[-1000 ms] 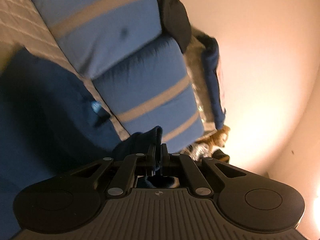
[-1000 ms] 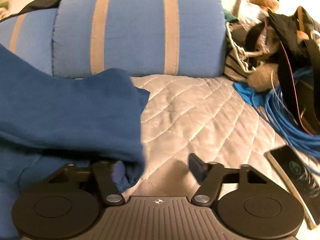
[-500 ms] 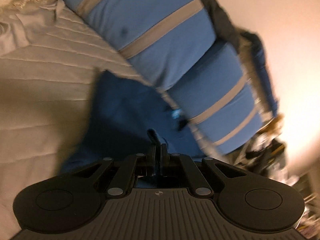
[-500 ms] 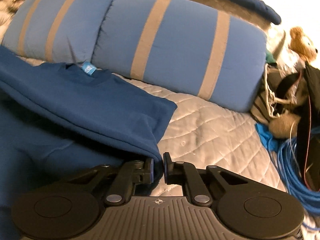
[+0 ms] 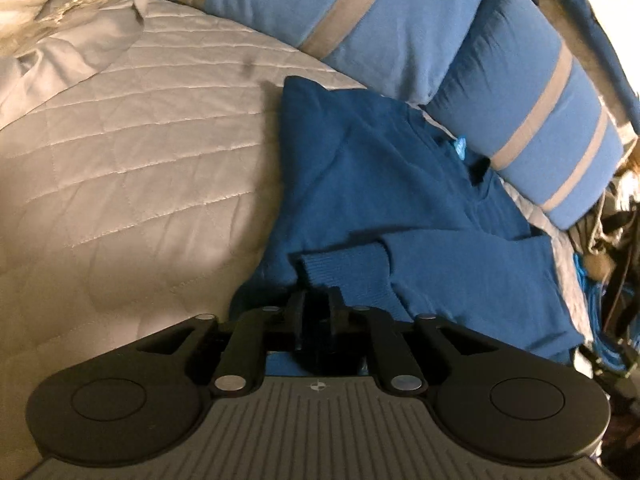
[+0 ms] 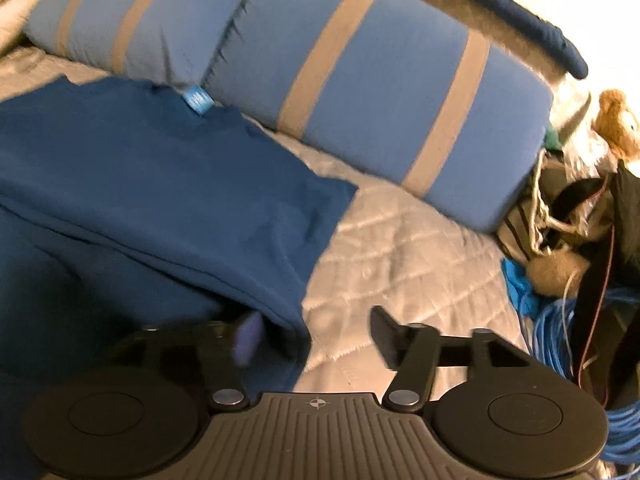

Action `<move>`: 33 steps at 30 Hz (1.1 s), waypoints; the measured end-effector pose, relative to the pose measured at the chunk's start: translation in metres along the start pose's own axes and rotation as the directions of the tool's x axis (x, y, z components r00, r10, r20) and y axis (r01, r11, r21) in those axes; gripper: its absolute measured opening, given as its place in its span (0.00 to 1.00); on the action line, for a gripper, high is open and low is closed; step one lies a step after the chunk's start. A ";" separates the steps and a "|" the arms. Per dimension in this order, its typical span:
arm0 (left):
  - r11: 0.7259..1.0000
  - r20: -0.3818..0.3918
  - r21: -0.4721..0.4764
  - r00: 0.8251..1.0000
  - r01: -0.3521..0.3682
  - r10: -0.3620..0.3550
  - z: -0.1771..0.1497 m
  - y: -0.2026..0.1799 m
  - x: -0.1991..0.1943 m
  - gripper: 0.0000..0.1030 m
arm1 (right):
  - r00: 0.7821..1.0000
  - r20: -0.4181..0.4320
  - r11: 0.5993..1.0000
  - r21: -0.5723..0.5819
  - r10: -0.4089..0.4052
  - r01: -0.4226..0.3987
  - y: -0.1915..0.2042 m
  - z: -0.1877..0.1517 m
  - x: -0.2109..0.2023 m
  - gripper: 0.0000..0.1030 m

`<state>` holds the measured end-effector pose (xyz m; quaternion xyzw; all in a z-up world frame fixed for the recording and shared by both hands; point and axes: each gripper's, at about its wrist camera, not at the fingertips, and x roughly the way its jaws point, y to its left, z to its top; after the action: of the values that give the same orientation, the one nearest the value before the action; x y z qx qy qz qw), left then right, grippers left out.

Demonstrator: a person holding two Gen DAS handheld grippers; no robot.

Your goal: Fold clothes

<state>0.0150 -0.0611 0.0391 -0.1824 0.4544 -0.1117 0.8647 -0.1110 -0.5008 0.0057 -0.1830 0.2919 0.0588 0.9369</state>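
The left wrist view alone shows the dark blue knit sweater [image 5: 384,184] with its ribbed cuff [image 5: 344,268] folded across, on the pale quilted bedspread [image 5: 132,168]; the right view adds a brown teddy bear [image 6: 614,120]. Left gripper [image 5: 316,300] tilts down, jaws narrowly apart and opening just short of the cuff; right gripper [image 6: 316,328] jaws opening wide, sweater hem draped between, unpressed.

The blue sweater [image 6: 140,184] is running off the left edge of the right wrist picture, so its far side is not showing. Its near part is sitting in dark shadow there, and the folds are hard to tell. One finger [image 6: 248,338] of the right gripper [image 6: 316,336] is looking blurry and is partly hiding behind the sweater's edge while the jaws are opening. In the left wrist picture the sweater's cuff [image 5: 348,276] is covering the tips of the left gripper [image 5: 318,312], whose jaws are opening. The pile of things [image 6: 580,220] past the bed's right edge is too jumbled to tell apart.
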 end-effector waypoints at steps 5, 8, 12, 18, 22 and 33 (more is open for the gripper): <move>0.999 0.009 0.046 1.000 0.007 -0.007 -0.005 -0.005 -0.008 0.46 | 0.992 0.096 0.984 0.146 0.086 -0.099 -0.013 0.018 -0.010 0.92; 0.999 0.042 0.051 0.999 -0.012 0.010 -0.009 -0.008 -0.016 0.57 | 0.997 0.060 0.969 0.243 0.038 -0.051 -0.020 0.024 0.009 0.92; 0.995 0.098 0.084 0.994 -0.044 0.036 -0.012 -0.014 -0.028 0.66 | 0.992 -0.127 0.957 0.285 -0.016 0.052 -0.028 0.025 0.044 0.90; 0.987 0.153 0.143 0.987 -0.074 0.052 -0.004 -0.027 -0.045 0.70 | 0.983 -0.182 0.958 0.275 -0.034 0.084 -0.037 0.031 0.043 0.94; 0.984 0.204 0.162 0.978 -0.078 0.044 0.001 -0.038 -0.058 0.71 | 0.990 -0.132 0.966 0.243 -0.055 0.086 -0.042 0.042 0.032 0.98; 0.982 0.309 0.165 0.950 -0.092 0.037 -0.020 -0.049 -0.103 0.75 | 0.974 -0.223 0.957 0.276 -0.029 0.092 -0.035 0.021 0.060 0.97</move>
<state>-0.0607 -0.0735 0.1257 -0.1048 0.3094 -0.0939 0.9405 -0.0433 -0.5248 -0.0019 -0.0604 0.3919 -0.0328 0.9174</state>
